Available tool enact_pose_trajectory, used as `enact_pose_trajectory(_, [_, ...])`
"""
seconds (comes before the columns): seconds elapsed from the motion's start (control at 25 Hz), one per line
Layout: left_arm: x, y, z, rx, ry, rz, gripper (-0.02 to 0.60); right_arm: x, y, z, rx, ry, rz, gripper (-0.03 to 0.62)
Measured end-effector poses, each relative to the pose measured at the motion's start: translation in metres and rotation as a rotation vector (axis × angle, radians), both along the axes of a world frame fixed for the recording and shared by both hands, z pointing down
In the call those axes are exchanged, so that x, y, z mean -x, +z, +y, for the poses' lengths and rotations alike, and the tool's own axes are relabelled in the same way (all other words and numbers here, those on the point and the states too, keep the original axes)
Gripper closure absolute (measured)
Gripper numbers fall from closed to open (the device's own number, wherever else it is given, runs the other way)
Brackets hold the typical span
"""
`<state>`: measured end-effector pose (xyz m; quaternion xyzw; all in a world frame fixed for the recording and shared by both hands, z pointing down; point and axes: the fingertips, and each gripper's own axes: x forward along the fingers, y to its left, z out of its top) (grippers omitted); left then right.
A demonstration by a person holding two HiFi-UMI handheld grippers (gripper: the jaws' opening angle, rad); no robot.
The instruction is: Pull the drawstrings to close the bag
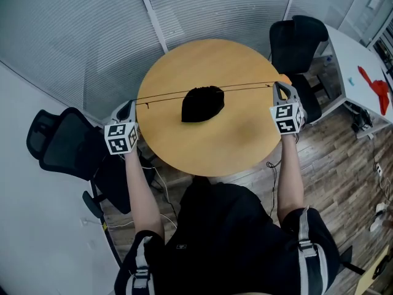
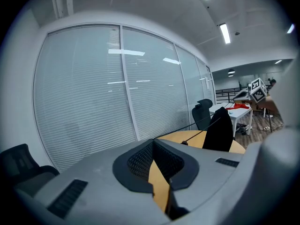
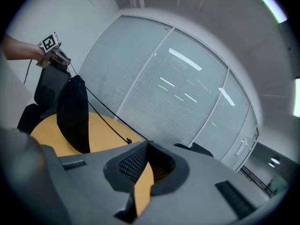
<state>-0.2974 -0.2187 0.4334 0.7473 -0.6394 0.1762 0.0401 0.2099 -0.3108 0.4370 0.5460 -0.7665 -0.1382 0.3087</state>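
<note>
the black bag point(image 1: 202, 103) sits bunched near the middle of the round wooden table point(image 1: 209, 146), its top gathered on thin dark drawstrings point(image 1: 166, 94) stretched taut across the table. its contents are hidden. at the table's left and right edges, the left gripper point(image 1: 131, 104) and right gripper point(image 1: 278, 86) each pinch the drawstrings.

A round wooden table point(image 1: 209, 146) stands in front of me on a wood-plank floor point(image 1: 350, 183). A black office chair point(image 1: 61, 143) sits at my left. A second black chair point(image 1: 295, 39) stands at the far right, beside a white desk point(image 1: 355, 53) with something red point(image 1: 376, 88) on it. Slatted blinds point(image 1: 80, 35) line the wall beyond.
</note>
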Motion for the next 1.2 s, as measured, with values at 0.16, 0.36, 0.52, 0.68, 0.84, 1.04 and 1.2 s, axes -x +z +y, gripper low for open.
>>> enact_pose_trajectory(0.16, [0.003,0.0,0.0,0.003,-0.01,0.004,0.568,0.0,0.001,-0.001,0.002,0.003,-0.002,0.539])
enact_pose_trajectory(0.36, [0.004,-0.001,-0.002,0.002,-0.013,0.0,0.568,-0.002,0.001,-0.002,0.0,0.006,-0.005,0.539])
enact_pose_trajectory(0.52, [0.005,-0.001,-0.006,-0.003,-0.01,-0.004,0.568,-0.001,-0.002,-0.004,-0.005,0.011,-0.009,0.539])
enact_pose_trajectory(0.68, [0.006,0.0,-0.008,-0.009,0.009,-0.012,0.568,0.001,-0.001,-0.007,-0.01,-0.003,-0.015,0.539])
enact_pose_trajectory(0.84, [0.007,0.0,-0.009,-0.01,0.013,-0.014,0.568,0.002,-0.002,-0.01,-0.014,0.0,-0.01,0.539])
enact_pose_trajectory(1.04, [0.005,-0.004,-0.012,-0.018,0.017,-0.02,0.568,0.001,-0.003,-0.011,-0.007,0.007,-0.006,0.539])
enact_pose_trajectory(1.2, [0.005,-0.005,-0.012,-0.019,0.017,-0.021,0.568,0.0,-0.004,-0.011,-0.009,0.005,-0.008,0.539])
